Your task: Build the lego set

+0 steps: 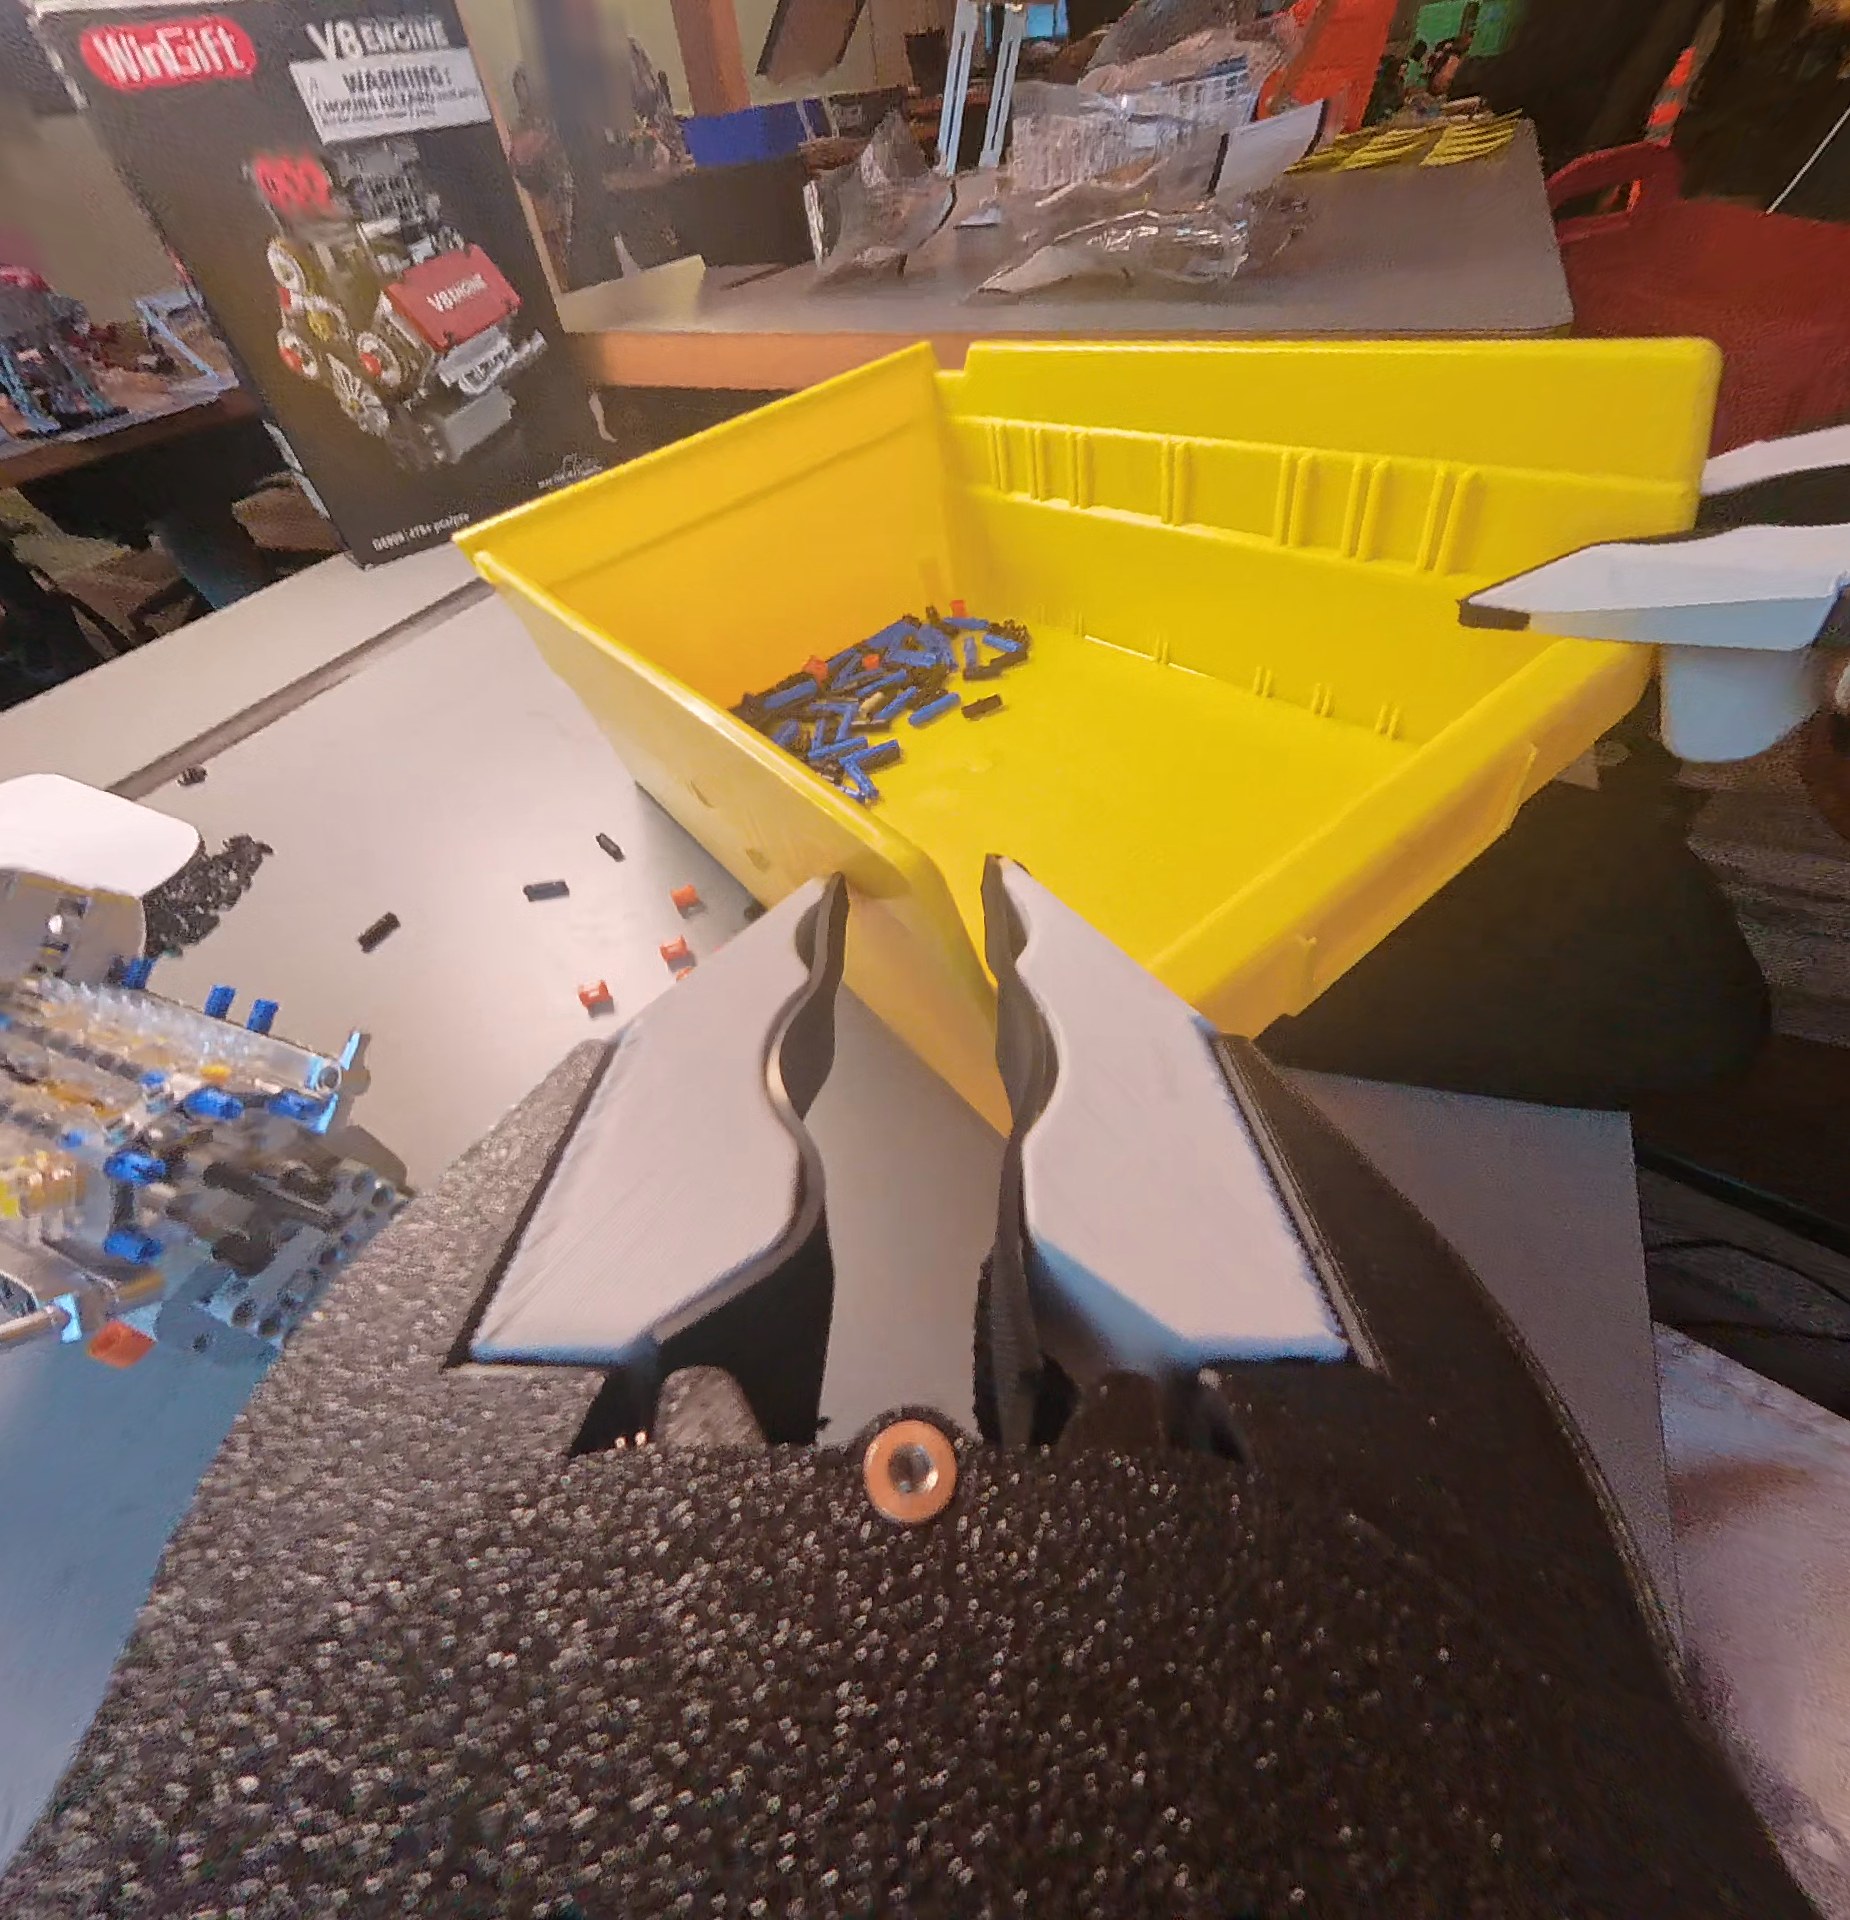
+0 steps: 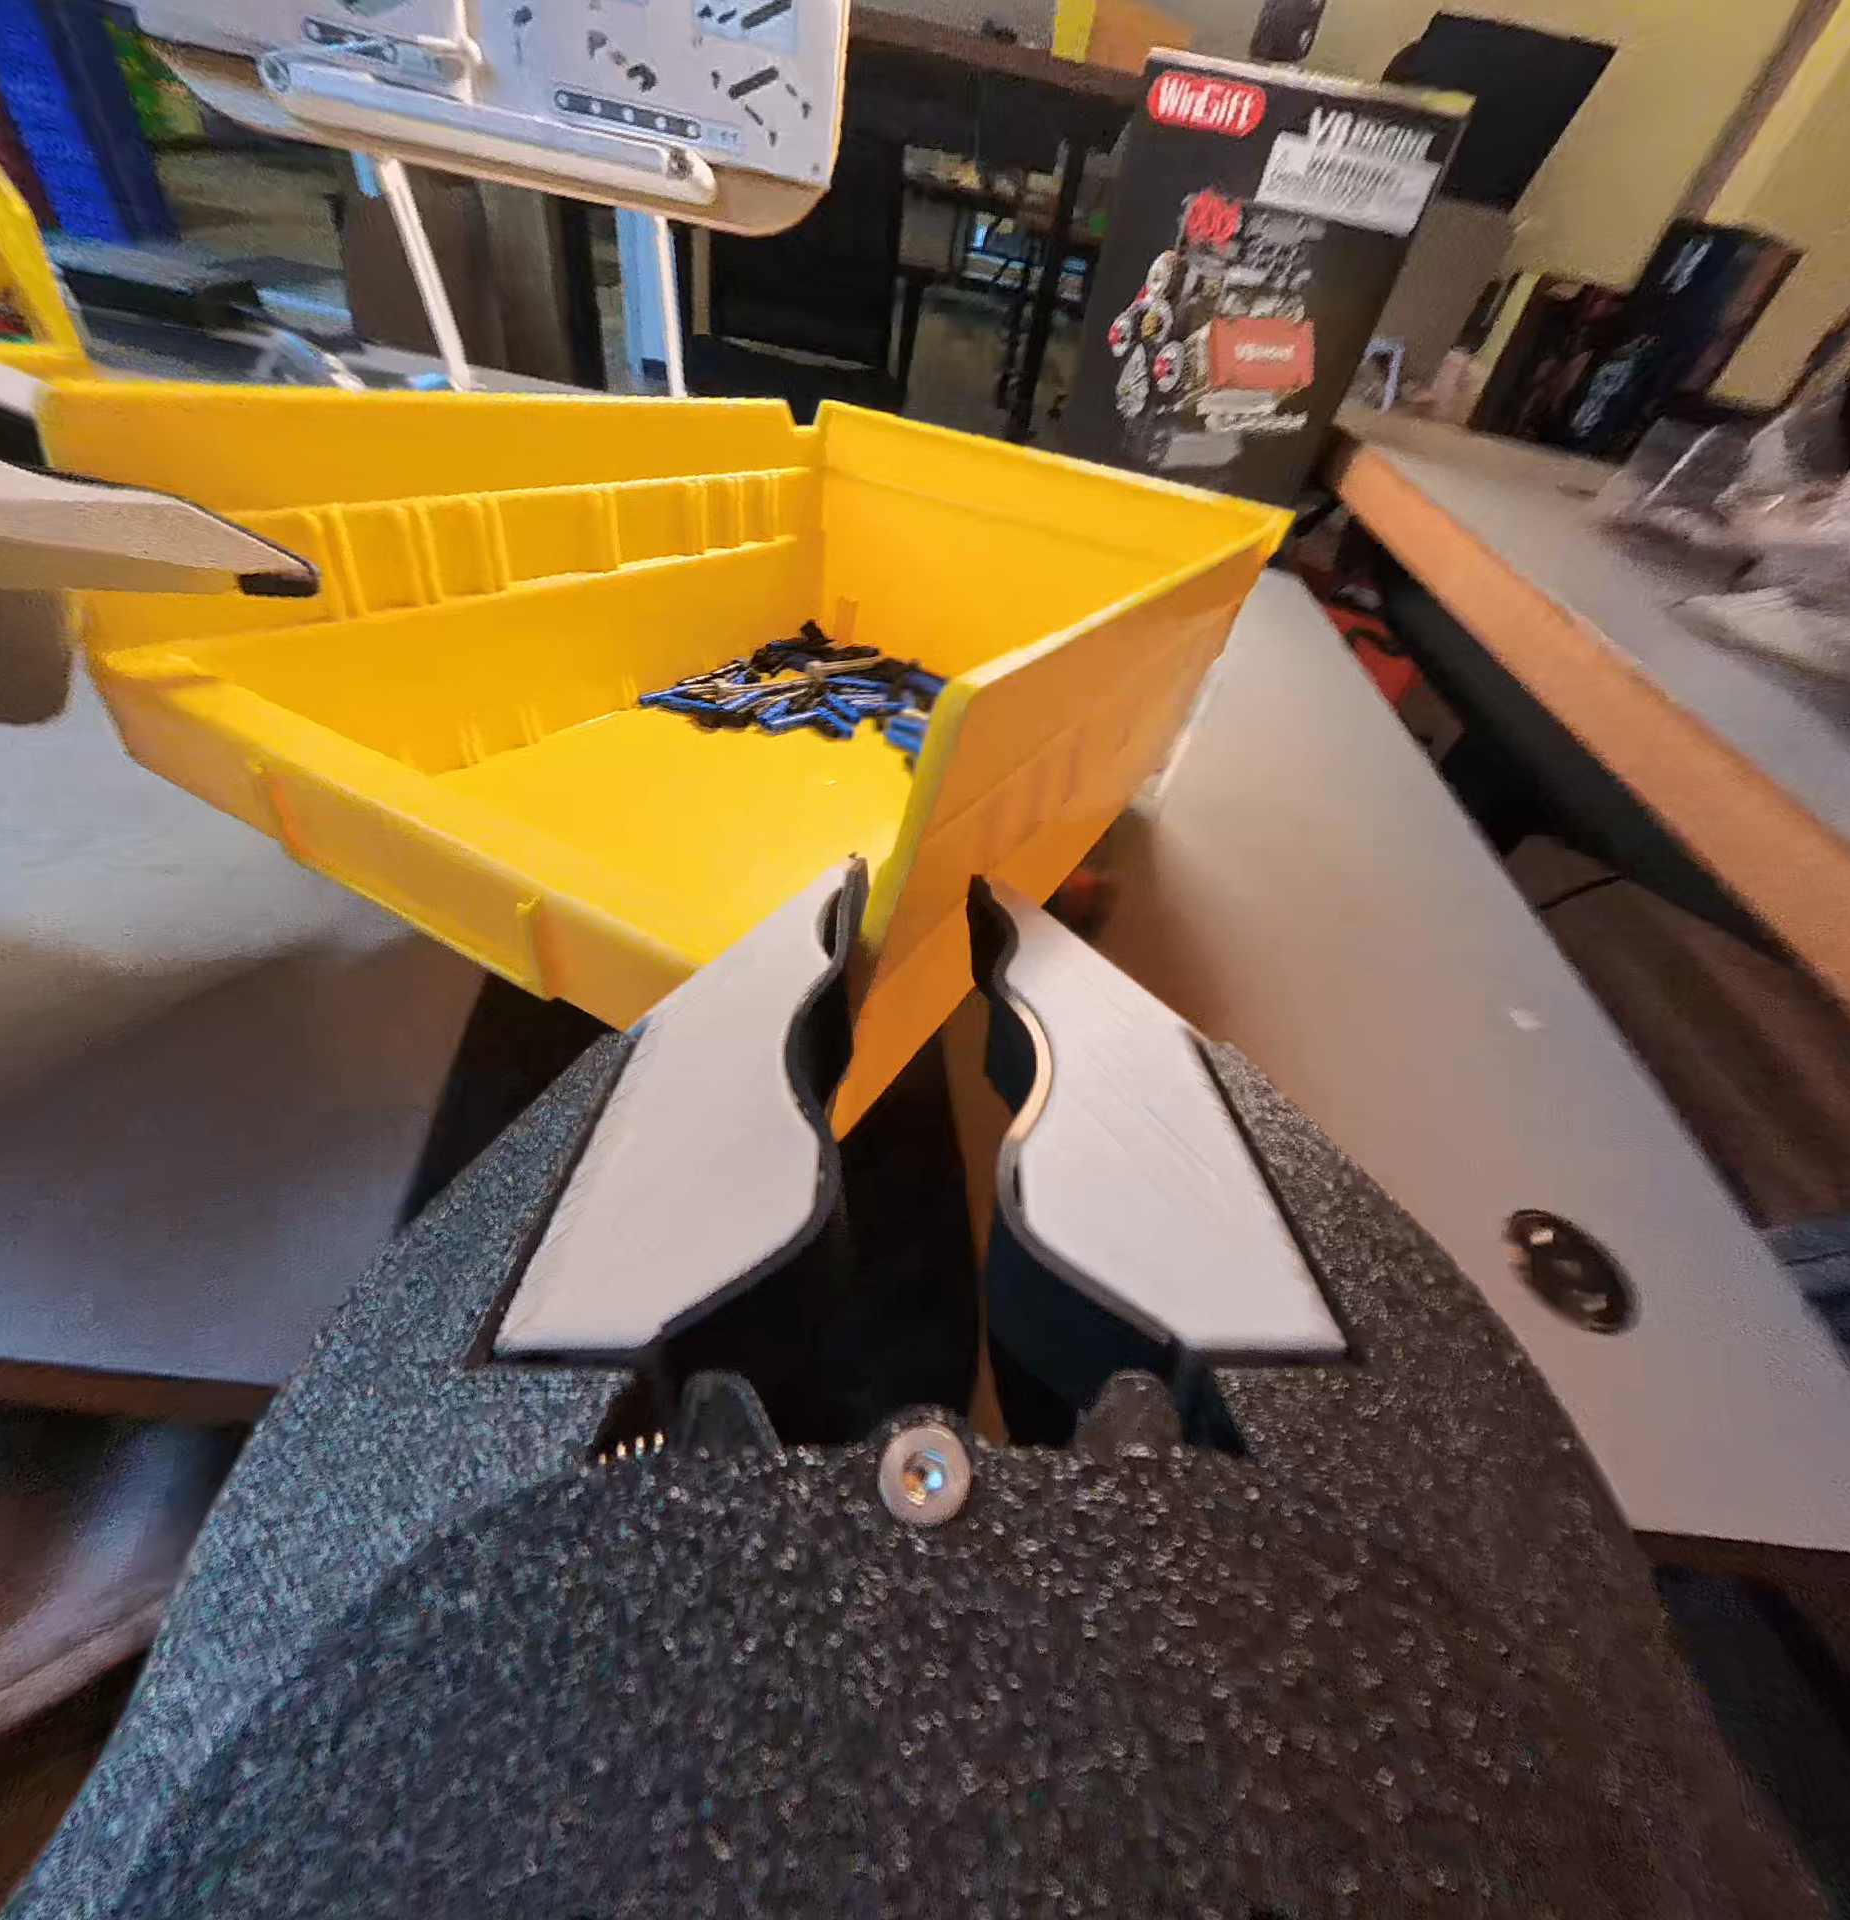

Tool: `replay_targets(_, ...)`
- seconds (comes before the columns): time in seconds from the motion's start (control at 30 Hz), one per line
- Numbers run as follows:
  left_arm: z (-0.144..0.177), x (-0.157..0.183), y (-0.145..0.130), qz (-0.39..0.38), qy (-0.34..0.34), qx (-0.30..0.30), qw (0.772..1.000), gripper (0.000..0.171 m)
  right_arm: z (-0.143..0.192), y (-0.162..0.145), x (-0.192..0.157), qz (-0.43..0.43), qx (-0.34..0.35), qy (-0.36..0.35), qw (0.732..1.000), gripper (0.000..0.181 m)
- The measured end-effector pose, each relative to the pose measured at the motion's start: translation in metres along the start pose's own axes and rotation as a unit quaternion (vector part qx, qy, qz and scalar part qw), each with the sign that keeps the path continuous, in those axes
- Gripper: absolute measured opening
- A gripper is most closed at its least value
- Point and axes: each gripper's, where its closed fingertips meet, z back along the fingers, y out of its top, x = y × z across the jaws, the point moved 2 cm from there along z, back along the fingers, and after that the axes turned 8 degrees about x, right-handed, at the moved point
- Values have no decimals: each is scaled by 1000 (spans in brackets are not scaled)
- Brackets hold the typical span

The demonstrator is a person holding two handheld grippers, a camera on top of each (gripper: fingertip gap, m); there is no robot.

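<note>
A yellow plastic bin (image 1: 1316, 416) is held tilted between both grippers. Several small blue and black pins (image 1: 879, 696) lie heaped in its far corner. My left gripper (image 1: 916, 878) is shut on the bin's near wall by a corner, with the rim between its jaws. My right gripper (image 2: 916, 878) is shut on the opposite side wall of the bin (image 2: 433, 426), where the pins (image 2: 796, 696) also show. The right gripper's finger (image 1: 1627, 592) reaches over the bin's right wall in the left wrist view. The left gripper's finger (image 2: 121, 540) shows at the left in the right wrist view.
A partly built engine model (image 1: 142, 1143) stands on the grey table (image 1: 433, 790) at the left. Loose black (image 1: 547, 890) and red pieces (image 1: 594, 997) lie beside it. The kit's box (image 1: 381, 260) stands behind. Plastic bags (image 1: 1108, 208) lie on a far table. An instruction sheet (image 2: 505, 94) hangs on a stand.
</note>
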Motion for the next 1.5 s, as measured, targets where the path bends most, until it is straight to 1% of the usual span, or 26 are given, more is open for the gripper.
replay_targets(0.07, -7, 0, 13, -6, -3, 10, 1000, 25, -3, 19, 12, 57, 20, -27, 998, 11)
replay_targets(0.13, -17, -10, 30, 0, -2, 21, 1000, 23, -15, 42, 25, 57, 44, -25, 997, 12)
replay_targets(0.2, -31, -25, 51, -2, 6, 38, 999, 23, -37, 63, 40, 71, 62, -29, 995, 11)
replay_targets(0.27, -48, -48, 71, -20, 27, 55, 998, 22, -65, 85, 54, 77, 83, -30, 993, 11)
replay_targets(0.33, -66, -74, 90, -19, 47, 67, 996, 21, -102, 98, 69, 77, 89, -23, 993, 11)
replay_targets(0.37, -76, -89, 97, -15, 58, 69, 996, 21, -122, 102, 76, 72, 95, -18, 993, 11)
replay_targets(0.43, -97, -116, 102, -27, 85, 68, 994, 21, -163, 97, 88, 65, 87, -5, 994, 10)
replay_targets(0.53, -126, -146, 92, -49, 121, 47, 990, 20, -216, 75, 103, 52, 72, 14, 996, 9)
replay_targets(0.67, -156, -158, 61, -76, 151, 4, 986, 21, -261, 35, 118, 53, 33, 14, 998, 6)
replay_targets(0.73, -168, -163, 48, -61, 161, -9, 985, 21, -273, 20, 123, 46, 15, 24, 999, 5)
replay_targets(0.8, -180, -167, 38, -42, 170, -15, 984, 20, -281, 14, 131, 63, 9, 23, 998, 6)
replay_targets(0.87, -191, -168, 32, -44, 175, -18, 983, 20, -288, 7, 141, 78, -10, 18, 997, 6)
replay_targets(0.9, -197, -167, 27, -47, 173, -28, 983, 21, -292, 3, 147, 77, -19, 15, 997, 6)
replay_targets(0.97, -208, -161, 12, -51, 150, -68, 985, 25, -297, -10, 156, 61, -39, 15, 997, 7)
replay_targets(1.03, -214, -153, 1, -38, 117, -86, 989, 30, -298, -24, 160, 38, -58, 23, 997, 12)
replay_targets(1.1, -212, -146, 8, -18, 97, -70, 993, 33, -296, -26, 166, 38, -66, 13, 997, 19)
replay_targets(1.13, -208, -142, 17, -5, 87, -53, 995, 33, -293, -23, 172, 42, -60, -4, 997, 24)
replay_targets(1.17, -202, -137, 28, 12, 75, -39, 996, 37, -290, -17, 174, 45, -52, -11, 998, 30)
replay_targets(1.23, -185, -126, 53, 44, 44, -8, 998, 47, -282, -2, 176, 48, -25, -27, 998, 49)
replay_targets(1.3, -155, -123, 85, 34, 42, 40, 998, 49, -273, 16, 165, 72, 16, -17, 997, 50)
replay_targets(1.33, -136, -124, 100, 19, 47, 61, 997, 49, -269, 25, 149, 84, 38, 16, 996, 46)
replay_targets(1.37, -116, -126, 111, 7, 53, 76, 996, 49, -264, 31, 125, 94, 55, 69, 992, 36)
replay_targets(1.4, -95, -129, 118, -4, 60, 85, 995, 49, -258, 35, 95, 102, 68, 138, 983, 29)
replay_targets(1.43, -74, -132, 121, -13, 68, 90, 994, 49, -249, 37, 63, 113, 75, 213, 968, 24)
replay_targets(1.5, -32, -140, 114, -25, 87, 86, 992, 49, -225, 33, 2, 123, 73, 359, 922, 14)
